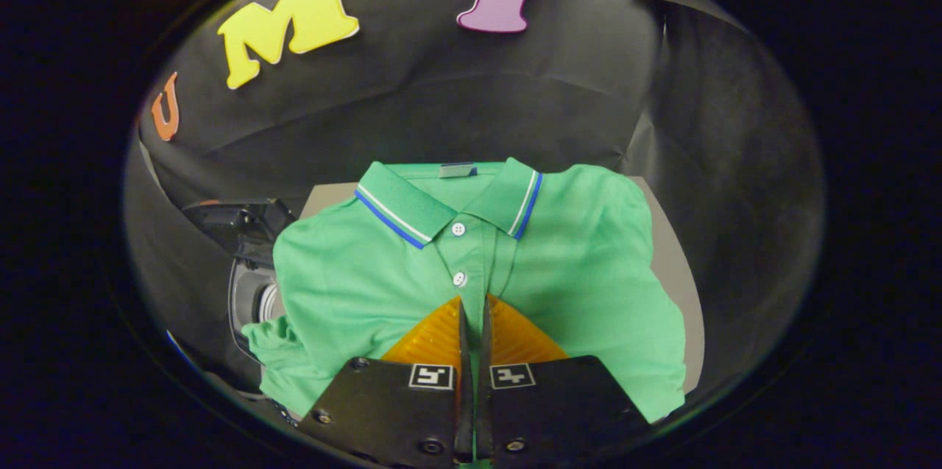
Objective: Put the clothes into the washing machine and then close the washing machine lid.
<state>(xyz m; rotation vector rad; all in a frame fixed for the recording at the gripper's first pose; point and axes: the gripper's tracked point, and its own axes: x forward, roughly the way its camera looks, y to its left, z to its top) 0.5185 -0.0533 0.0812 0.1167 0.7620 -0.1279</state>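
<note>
Gripper view is showing the gripper (473,307) with ribbed fingers (434,340) nearly together, pinching a thin fold of the soft green polo shirt (581,263) that is lying folded across the grey tabletop (673,263), its striped collar toward the far edge.

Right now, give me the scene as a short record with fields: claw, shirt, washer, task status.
claw: claw fingers nearly together, a thin strip of green fabric in the narrow gap; firm grip cannot be told
shirt: green polo shirt, buttoned, collar beyond the fingers, lying flat on a grey surface
washer: dark machine beside the shirt's sleeve, partly hidden; lid state unclear
task status: shirt not yet in the machine
</note>
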